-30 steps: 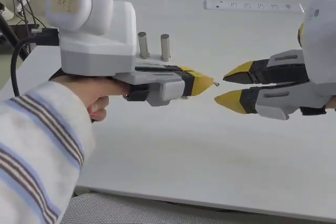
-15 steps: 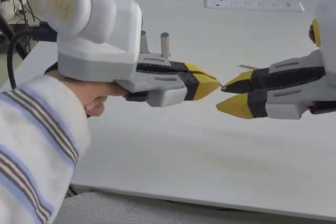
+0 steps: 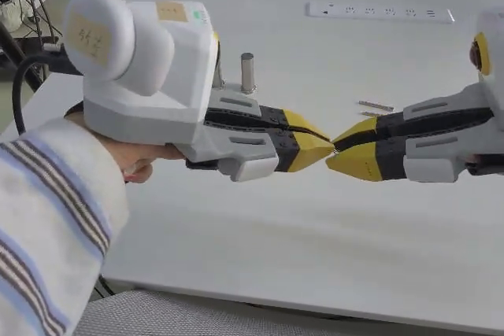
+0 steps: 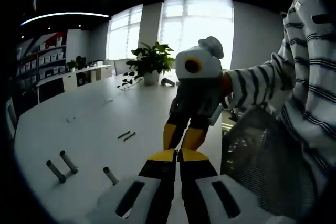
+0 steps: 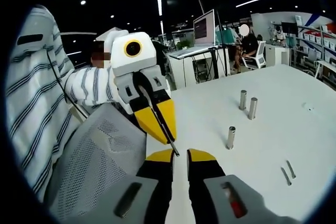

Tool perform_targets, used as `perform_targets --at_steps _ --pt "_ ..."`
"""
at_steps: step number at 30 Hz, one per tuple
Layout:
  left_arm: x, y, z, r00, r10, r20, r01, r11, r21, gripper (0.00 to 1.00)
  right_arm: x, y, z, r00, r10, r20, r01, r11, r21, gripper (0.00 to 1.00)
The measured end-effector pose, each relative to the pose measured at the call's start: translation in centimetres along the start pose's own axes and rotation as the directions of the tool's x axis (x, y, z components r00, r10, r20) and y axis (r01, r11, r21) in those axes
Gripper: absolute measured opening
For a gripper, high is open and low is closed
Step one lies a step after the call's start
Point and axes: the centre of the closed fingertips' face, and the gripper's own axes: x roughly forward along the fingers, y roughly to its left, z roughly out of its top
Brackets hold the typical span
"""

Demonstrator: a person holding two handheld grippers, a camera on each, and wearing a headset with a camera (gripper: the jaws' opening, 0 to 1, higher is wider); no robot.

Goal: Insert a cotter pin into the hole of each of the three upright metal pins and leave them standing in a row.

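Observation:
My left gripper (image 3: 329,145) is shut on a thin cotter pin (image 5: 164,125), whose tip sticks out past the yellow fingertips. My right gripper (image 3: 334,152) faces it tip to tip. Its jaws stand narrowly apart, with the pin's end between them (image 5: 176,154). In the left gripper view the right gripper (image 4: 180,136) sits just beyond my shut left gripper (image 4: 178,155). Three upright metal pins (image 5: 231,137) (image 5: 242,99) (image 5: 252,108) stand on the white table. In the head view one metal pin (image 3: 247,72) shows fully and a second (image 3: 216,68) is half hidden behind the left gripper.
Two loose cotter pins (image 3: 375,105) lie on the table to the right of the metal pins. A white power strip (image 3: 380,11) lies at the far edge. A grey mesh chair (image 3: 197,316) sits below the table's near edge (image 3: 315,304).
The two grippers have come together until their tips meet. The right gripper's jaws have narrowed around the pin's protruding end. The left gripper stays shut on the pin.

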Motion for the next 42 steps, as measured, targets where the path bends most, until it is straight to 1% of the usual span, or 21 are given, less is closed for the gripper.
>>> perform_targets --at_steps 3,4,11,14,17,20,22,26,27,28,30,32,34,35,36,38,39,40,42 --pt "-0.1 0.1 0.0 1.0000 0.002 0.002 -0.002 1.000 -0.004 0.00 0.1 0.4 -0.1 0.9998 0.017 -0.006 -0.017 1.000 -0.008 0.00" --pt "-0.1 0.2 0.0 1.0000 0.003 0.003 -0.003 1.000 -0.012 0.00 0.2 0.5 0.0 0.9998 0.022 -0.004 -0.022 1.000 -0.012 0.00" --pt "-0.2 0.1 -0.3 0.9999 -0.007 -0.009 0.007 1.000 -0.004 0.00 0.2 0.9 -0.1 0.9992 0.038 -0.010 -0.038 0.999 -0.011 0.00" --pt "-0.2 0.1 -0.6 0.9997 -0.016 -0.019 0.016 1.000 -0.007 0.00 0.2 1.2 -0.3 0.9988 0.044 -0.020 -0.045 0.999 -0.030 0.00" --pt "-0.1 -0.2 -0.7 0.9991 -0.034 -0.023 0.034 0.999 -0.005 0.00 0.1 1.6 -0.4 0.9975 0.062 -0.033 -0.063 0.997 -0.038 0.00" --pt "0.1 -0.3 -0.8 0.9985 -0.049 -0.023 0.049 0.999 -0.003 0.00 0.0 1.8 -0.6 0.9961 0.071 -0.051 -0.072 0.997 -0.024 0.00" --pt "0.4 -0.2 -0.8 0.9989 -0.045 -0.011 0.044 0.998 -0.041 0.00 -0.1 1.3 -0.7 0.9964 0.061 -0.058 -0.063 0.998 -0.032 0.00" --pt "0.6 -0.1 -1.1 0.9989 -0.045 -0.013 0.045 0.998 -0.035 0.00 -0.2 0.9 -0.9 0.9957 0.056 -0.073 -0.059 0.998 -0.033 0.00" --pt "0.7 -0.3 -1.0 0.9988 -0.047 -0.011 0.046 0.998 -0.037 0.00 -0.1 0.9 -1.0 0.9954 0.056 -0.078 -0.058 0.998 -0.035 0.00" --pt "0.8 -0.3 -1.0 0.9989 -0.047 -0.003 0.047 0.997 -0.055 0.00 -0.1 0.8 -1.0 0.9952 0.052 -0.082 -0.055 0.998 -0.037 0.00" --pt "0.7 0.0 -1.2 0.9990 -0.045 0.003 0.045 0.998 -0.052 0.00 -0.1 0.4 -1.0 0.9955 0.042 -0.085 -0.046 0.998 -0.041 0.00" --pt "0.7 0.3 -1.4 0.9995 -0.033 0.005 0.033 0.998 -0.052 0.00 0.0 0.1 -1.0 0.9953 0.039 -0.089 -0.043 0.998 -0.037 0.00" --pt "0.7 1.0 -1.7 1.0000 0.007 0.004 -0.007 0.999 -0.040 0.02 0.1 -0.3 -1.0 0.9946 0.034 -0.097 -0.038 0.999 -0.030 0.00" --pt "0.7 1.5 -2.0 0.9996 0.028 -0.005 -0.028 0.998 -0.054 0.03 0.2 -0.5 -1.1 0.9938 0.031 -0.106 -0.034 0.999 -0.022 0.00" --pt "0.7 1.7 -2.3 0.9994 0.032 -0.013 -0.033 0.998 -0.061 0.03 0.2 -1.0 -1.1 0.9929 0.023 -0.117 -0.024 1.000 -0.011 0.00" --pt "0.6 2.1 -3.0 0.9987 0.042 -0.028 -0.043 0.998 -0.050 0.05 0.2 -1.7 -1.1 0.9913 0.008 -0.131 -0.010 1.000 -0.018 0.00" --pt "0.6 2.3 -3.1 0.9983 0.050 -0.029 -0.051 0.997 -0.055 0.07 0.2 -1.9 -1.2 0.9890 -0.001 -0.148 -0.004 1.000 -0.031 0.00" --pt "0.5 2.8 -3.3 0.9977 0.065 -0.020 -0.066 0.996 -0.063 0.12 0.2 -2.3 -1.4 0.9854 -0.015 -0.169 0.008 0.999 -0.045 0.00" --pt "0.5 3.5 -3.3 0.9953 0.097 -0.005 -0.097 0.992 -0.082 0.19 0.3 -2.5 -1.6 0.9791 -0.033 -0.201 0.020 0.998 -0.062 0.00"
